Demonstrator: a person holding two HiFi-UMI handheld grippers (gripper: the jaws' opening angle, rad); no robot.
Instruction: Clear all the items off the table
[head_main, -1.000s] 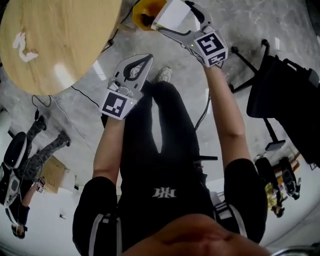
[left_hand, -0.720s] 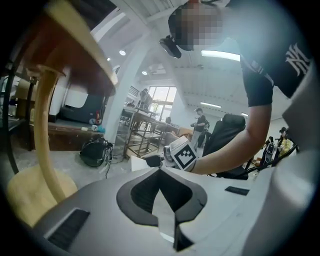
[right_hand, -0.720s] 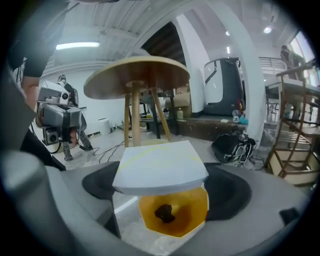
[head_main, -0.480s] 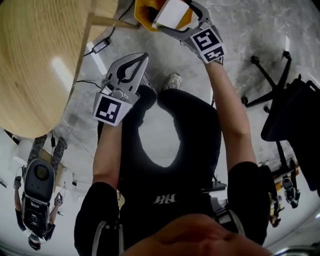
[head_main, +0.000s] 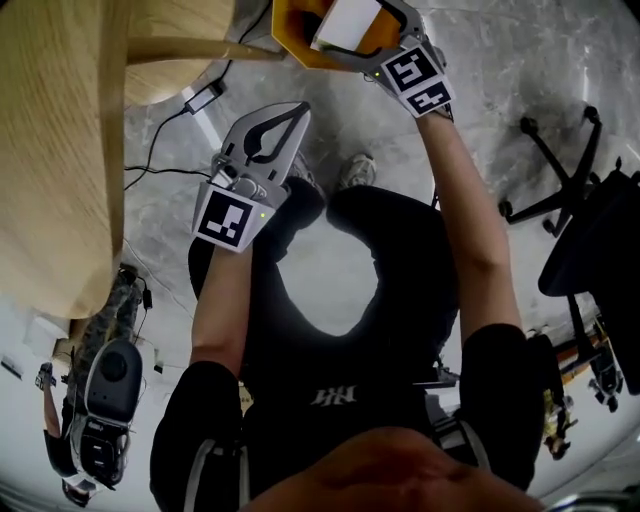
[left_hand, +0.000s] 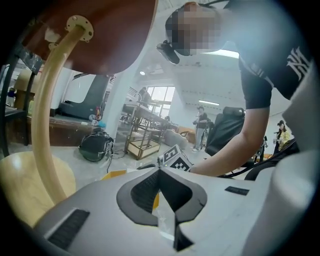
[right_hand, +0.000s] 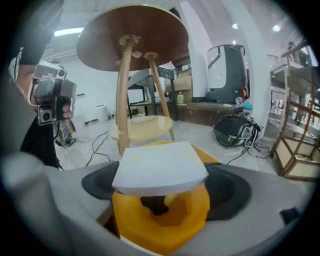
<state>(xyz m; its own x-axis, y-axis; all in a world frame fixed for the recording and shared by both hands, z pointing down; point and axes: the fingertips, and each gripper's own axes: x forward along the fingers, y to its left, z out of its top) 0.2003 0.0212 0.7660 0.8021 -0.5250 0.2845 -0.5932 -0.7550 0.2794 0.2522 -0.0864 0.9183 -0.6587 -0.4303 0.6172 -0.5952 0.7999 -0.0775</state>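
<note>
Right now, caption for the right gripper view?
Right hand-held gripper holds a white box over a yellow bin, round wooden table behind.

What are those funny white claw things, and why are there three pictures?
They are grabbing tools, one in each of a person's hands. One picture comes from a camera on the person's head, looking down at their legs and the floor. The other two come from cameras riding on each tool. The right gripper pinches a flat white box over a yellow bin. The left gripper is shut, seemingly on a thin clear scrap. The wooden table stands beside them.
</note>
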